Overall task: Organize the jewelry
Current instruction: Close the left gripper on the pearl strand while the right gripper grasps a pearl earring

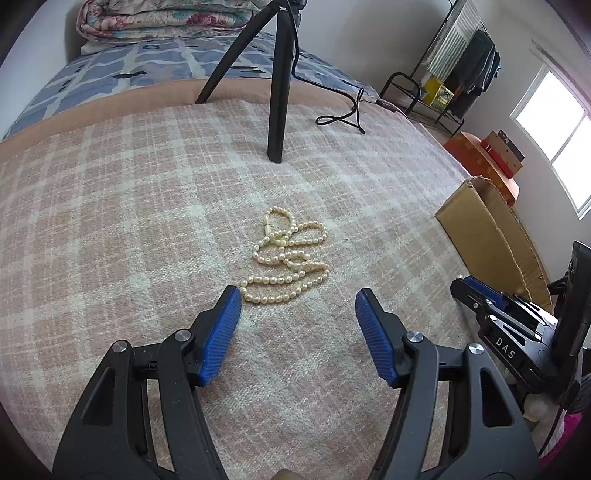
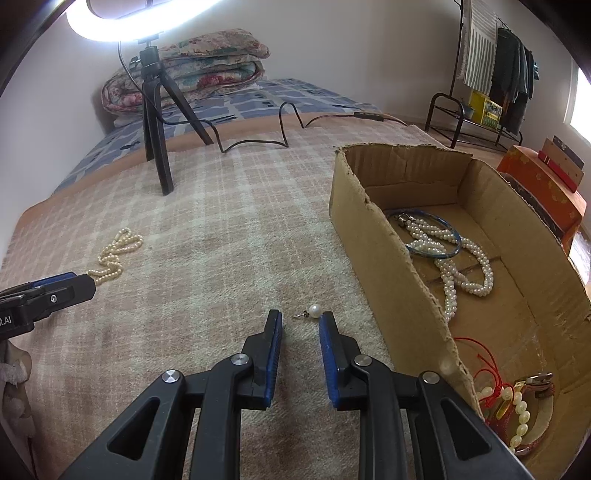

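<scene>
A cream pearl necklace (image 1: pixel 286 258) lies coiled on the checked blanket, just ahead of my open left gripper (image 1: pixel 297 295); its near loop is beside the left fingertip. It also shows in the right wrist view (image 2: pixel 114 254), next to the left gripper (image 2: pixel 55 291). My right gripper (image 2: pixel 300 318) is open, with a single pearl earring (image 2: pixel 312 311) on the blanket between its fingertips, close to the right one. A cardboard box (image 2: pixel 373 236) to the right holds a white pearl strand (image 2: pixel 461 266), a blue bangle (image 2: pixel 436 236) and a red-corded bracelet (image 2: pixel 517 406).
A black tripod (image 1: pixel 277 110) with a ring light (image 2: pixel 140 18) stands on the bed behind the necklace, its cable (image 2: pixel 258 136) trailing across the blanket. Folded quilts (image 2: pixel 207 66) lie at the bed's head. A clothes rack (image 2: pixel 491 74) and an orange box (image 2: pixel 546 184) stand at right.
</scene>
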Demonstrator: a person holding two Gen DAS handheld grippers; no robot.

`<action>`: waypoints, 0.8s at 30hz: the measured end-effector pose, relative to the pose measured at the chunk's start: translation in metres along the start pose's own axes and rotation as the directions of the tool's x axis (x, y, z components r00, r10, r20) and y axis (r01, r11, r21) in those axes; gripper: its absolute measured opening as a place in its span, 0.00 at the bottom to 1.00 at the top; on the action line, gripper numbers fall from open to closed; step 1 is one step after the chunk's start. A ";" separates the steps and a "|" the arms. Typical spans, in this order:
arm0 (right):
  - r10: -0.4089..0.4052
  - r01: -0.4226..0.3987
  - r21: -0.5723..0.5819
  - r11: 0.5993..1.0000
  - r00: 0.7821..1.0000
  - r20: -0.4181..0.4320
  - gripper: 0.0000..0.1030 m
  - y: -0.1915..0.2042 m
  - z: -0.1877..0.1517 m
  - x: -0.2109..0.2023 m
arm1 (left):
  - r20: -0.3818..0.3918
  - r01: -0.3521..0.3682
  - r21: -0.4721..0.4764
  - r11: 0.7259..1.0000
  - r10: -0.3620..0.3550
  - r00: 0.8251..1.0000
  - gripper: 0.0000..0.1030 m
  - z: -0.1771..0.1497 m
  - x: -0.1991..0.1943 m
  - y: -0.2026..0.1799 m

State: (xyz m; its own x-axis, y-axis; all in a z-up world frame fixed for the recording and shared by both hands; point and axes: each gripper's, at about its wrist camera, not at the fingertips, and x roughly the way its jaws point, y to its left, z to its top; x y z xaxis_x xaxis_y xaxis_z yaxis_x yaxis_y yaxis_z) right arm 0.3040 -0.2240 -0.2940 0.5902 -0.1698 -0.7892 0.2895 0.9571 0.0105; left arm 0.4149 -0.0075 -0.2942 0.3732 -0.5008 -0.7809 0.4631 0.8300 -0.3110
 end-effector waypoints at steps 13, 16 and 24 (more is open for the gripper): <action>0.021 -0.021 0.001 1.000 1.000 -0.005 0.16 0.000 0.002 0.010 | -0.007 -0.033 0.007 0.999 0.033 0.999 0.65 0.017 0.025 -0.002; 0.034 -0.034 0.001 0.999 0.999 -0.003 0.12 -0.001 0.002 0.012 | 0.000 -0.036 0.008 0.999 0.036 0.999 0.65 0.016 0.028 0.000; 0.042 -0.042 -0.004 0.999 0.999 -0.006 0.06 0.001 0.002 0.015 | 0.024 -0.082 0.020 0.996 0.082 0.996 0.47 0.013 0.029 0.000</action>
State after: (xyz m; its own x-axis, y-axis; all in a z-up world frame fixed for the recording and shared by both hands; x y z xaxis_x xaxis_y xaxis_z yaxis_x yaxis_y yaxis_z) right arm 0.3145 -0.2259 -0.3043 0.5976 -0.1278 -0.7915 0.2615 0.9643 0.0417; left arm 0.4361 -0.0253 -0.3094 0.4289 -0.4369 -0.7906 0.4468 0.8633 -0.2347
